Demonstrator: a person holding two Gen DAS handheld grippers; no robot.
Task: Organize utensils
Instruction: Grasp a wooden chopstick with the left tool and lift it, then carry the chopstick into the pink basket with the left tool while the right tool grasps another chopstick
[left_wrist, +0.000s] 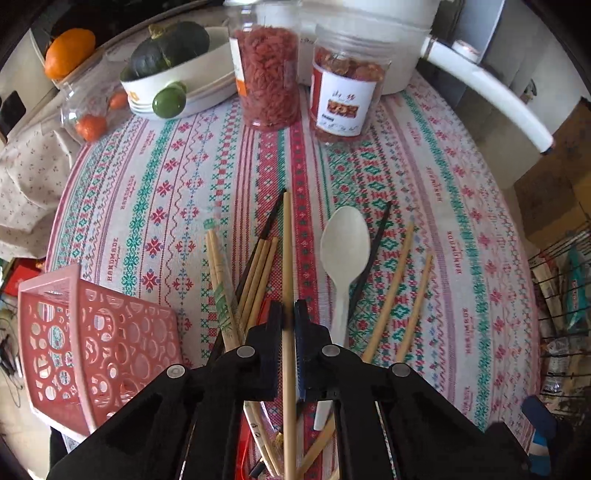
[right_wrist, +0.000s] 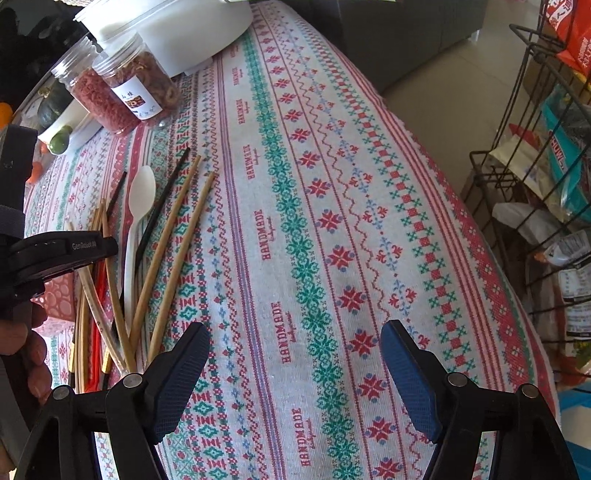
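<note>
My left gripper (left_wrist: 289, 314) is shut on a long bamboo chopstick (left_wrist: 288, 251) and holds it above the patterned tablecloth (left_wrist: 147, 192). Under and around it lie several more bamboo chopsticks (left_wrist: 258, 273), a wrapped pair (left_wrist: 218, 273), black chopsticks (left_wrist: 373, 251) and a white plastic spoon (left_wrist: 343, 251). Two more bamboo chopsticks (left_wrist: 402, 273) lie to the right. A pink perforated basket (left_wrist: 92, 339) stands at the left. My right gripper (right_wrist: 295, 354) is open and empty over bare cloth, right of the utensil pile (right_wrist: 147, 251). The left gripper also shows in the right wrist view (right_wrist: 62, 251).
Two clear jars of dried food (left_wrist: 266, 74) (left_wrist: 343, 92), a white bowl with squash (left_wrist: 173, 70) and a white pot (left_wrist: 388, 37) with a long handle stand at the back. A wire rack (right_wrist: 535, 166) with packets stands off the table's right edge.
</note>
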